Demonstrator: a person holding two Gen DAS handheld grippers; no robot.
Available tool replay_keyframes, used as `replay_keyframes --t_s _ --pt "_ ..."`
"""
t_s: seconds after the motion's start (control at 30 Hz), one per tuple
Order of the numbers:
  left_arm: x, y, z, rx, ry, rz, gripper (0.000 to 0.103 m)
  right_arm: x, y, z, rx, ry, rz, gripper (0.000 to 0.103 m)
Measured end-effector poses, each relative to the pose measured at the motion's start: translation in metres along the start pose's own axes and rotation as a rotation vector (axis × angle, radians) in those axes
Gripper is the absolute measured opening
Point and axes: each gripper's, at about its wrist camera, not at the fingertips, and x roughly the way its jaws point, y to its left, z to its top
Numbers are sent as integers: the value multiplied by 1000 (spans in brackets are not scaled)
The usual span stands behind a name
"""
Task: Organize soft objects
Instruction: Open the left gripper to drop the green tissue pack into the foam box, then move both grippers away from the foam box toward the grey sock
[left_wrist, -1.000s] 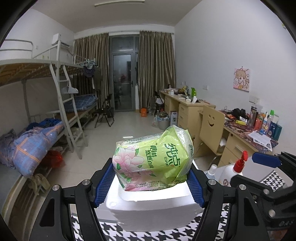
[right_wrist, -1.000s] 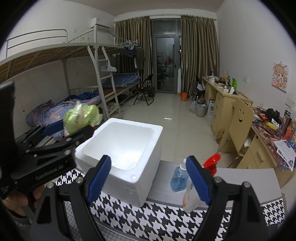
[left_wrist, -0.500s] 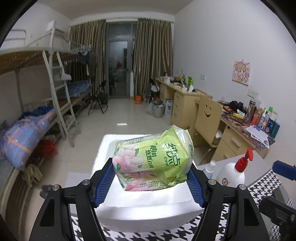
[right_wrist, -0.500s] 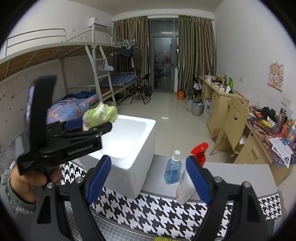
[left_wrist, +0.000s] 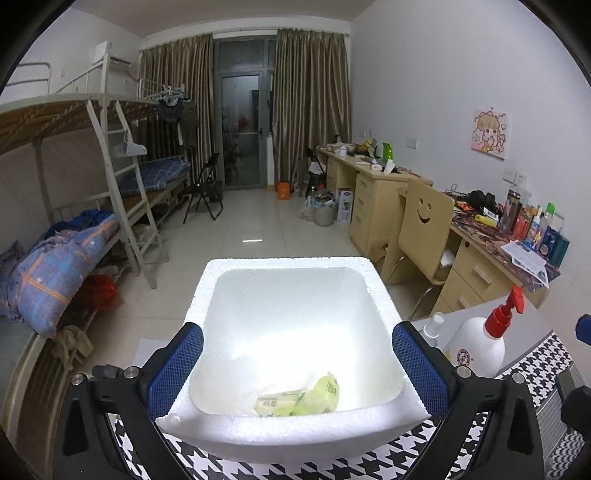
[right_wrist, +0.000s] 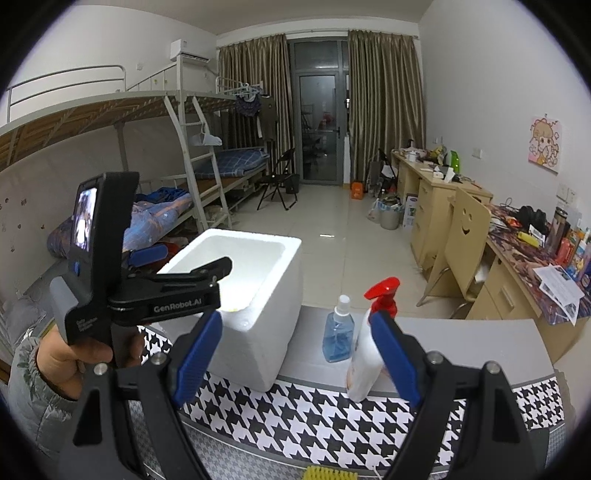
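Left claw (left_wrist: 295, 363): blue pads spread wide apart and holding nothing, poised over the near rim of the foam box, one pad outside each near corner.
Right claw (right_wrist: 295, 354): pads apart, gripping nothing, above the houndstooth cloth near the desk's front edge.
Tissue pack (left_wrist: 299, 398): green, lying on the floor of the foam box against its near wall.
Foam box (left_wrist: 295, 432): white, open-topped, standing on the left part of the desk; its far wall sits at the desk's back edge.
Open room: inside the box, the floor beyond the pack is bare; on the desk, a grey strip lies free to the right of the bottles.
Bottles: a blue-liquid bottle (right_wrist: 338, 330) and a white spray bottle (right_wrist: 365, 354) with a red trigger stand just right of the box.
Desk (right_wrist: 461, 339): grey top, houndstooth cloth (right_wrist: 314, 421) along the front.
Room: bunk bed (right_wrist: 110, 122) on the left, tiled floor beyond.
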Motion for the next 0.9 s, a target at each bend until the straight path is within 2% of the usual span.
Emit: replay_keyframes --t_s 0.23,0.9 --pt "-22 -6 2 7 -31 -14 102 -10 -2 -1 11 -14 4 86" --pt "-92 -10 -25 -5 -99 -6 102 -60 7 -17 -21 -65 3 86"
